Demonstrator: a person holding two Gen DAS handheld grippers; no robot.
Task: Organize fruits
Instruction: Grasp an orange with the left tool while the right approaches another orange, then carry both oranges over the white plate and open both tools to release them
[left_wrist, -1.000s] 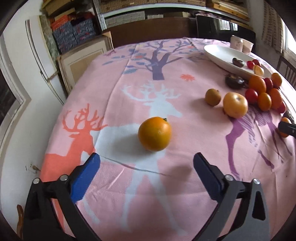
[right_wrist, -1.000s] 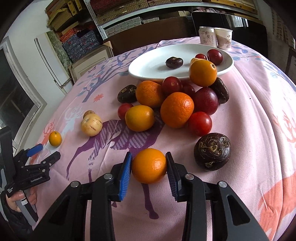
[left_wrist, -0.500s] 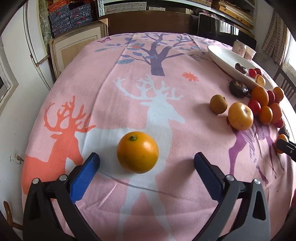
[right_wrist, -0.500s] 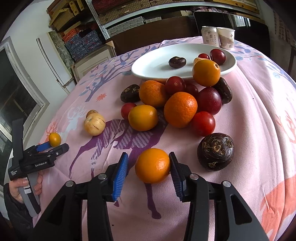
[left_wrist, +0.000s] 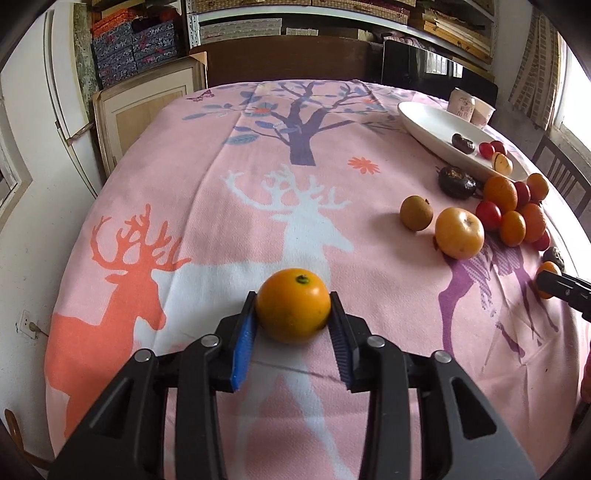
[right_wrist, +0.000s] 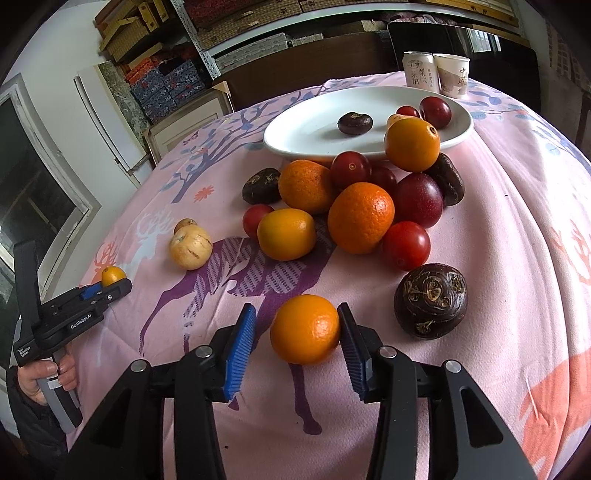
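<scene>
Left wrist view shows the left gripper (left_wrist: 293, 317) with its jaws just closed in on a lone orange (left_wrist: 293, 311); both blue pads now press its sides, so it is clamped where it sits on the pink tablecloth (left_wrist: 207, 192), near the front edge and well apart from the other fruit.

Right wrist view shows the right gripper (right_wrist: 295, 332) straddling a second orange (right_wrist: 305, 329) by the near edge. The right pad touches it, but a gap remains at the left pad, so the jaws stand apart and nothing is held.

The white plate (right_wrist: 306, 129) towards the far edge holds only a few pieces: a dark fruit (right_wrist: 355, 123), two red ones and a small yellow one. A pile of oranges, red fruits and dark wrinkled ones (right_wrist: 360, 218) lies on the cloth just in front of it, with a pale yellow fruit (right_wrist: 191, 246) off to its left.

Sorting looks barely begun; most fruit is left to move.
</scene>
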